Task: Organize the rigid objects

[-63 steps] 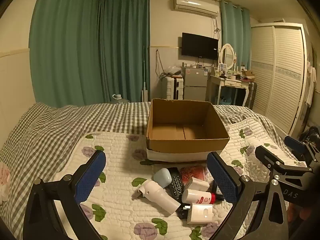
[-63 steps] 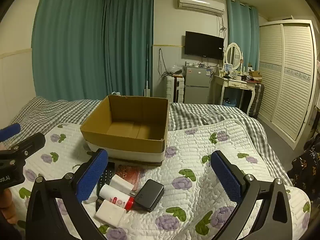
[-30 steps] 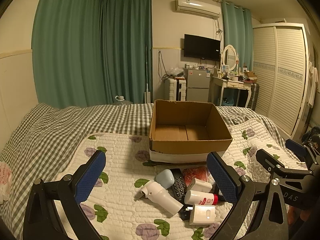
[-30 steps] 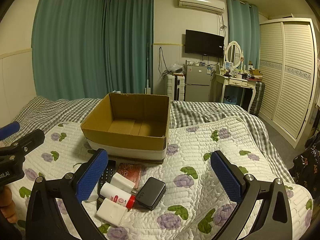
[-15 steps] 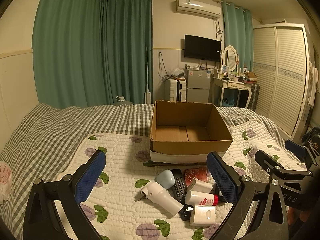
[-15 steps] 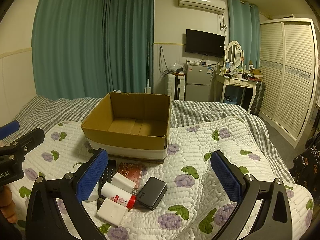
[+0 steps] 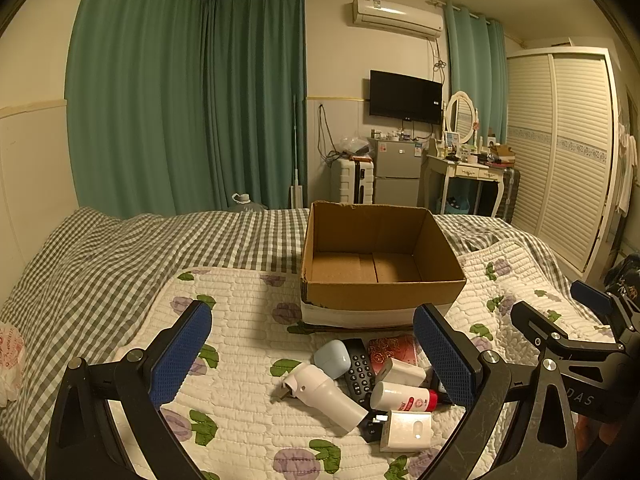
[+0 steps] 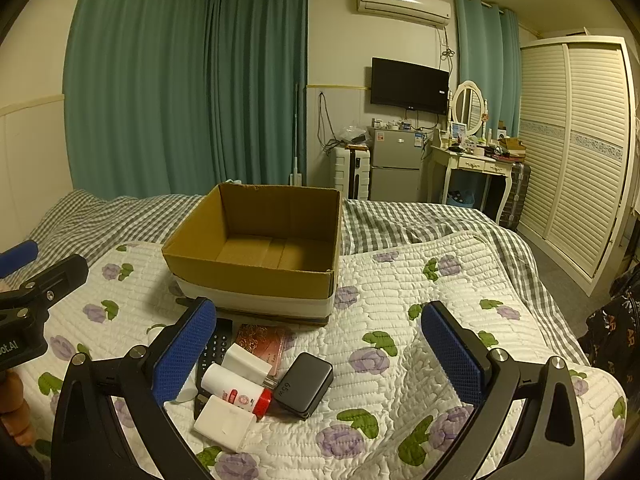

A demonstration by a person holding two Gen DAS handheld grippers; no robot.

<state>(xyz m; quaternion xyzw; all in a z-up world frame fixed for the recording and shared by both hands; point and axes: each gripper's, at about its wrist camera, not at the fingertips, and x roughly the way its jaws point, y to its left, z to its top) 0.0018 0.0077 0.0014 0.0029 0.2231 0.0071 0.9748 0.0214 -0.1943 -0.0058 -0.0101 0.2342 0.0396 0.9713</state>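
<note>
A brown cardboard box [image 7: 382, 276] with a white band along its base sits on a white quilt [image 7: 240, 364] printed with purple flowers and green leaves. Beyond it spreads a grey-and-white checked blanket [image 7: 120, 248]. Near the quilt's front edge lie a pale blue case [image 7: 332, 354], a black remote [image 7: 359, 368], a white bottle with a red cap [image 7: 404, 397], and a black charger [image 8: 304, 384]. The curtains [image 7: 180, 108] are teal.
</note>
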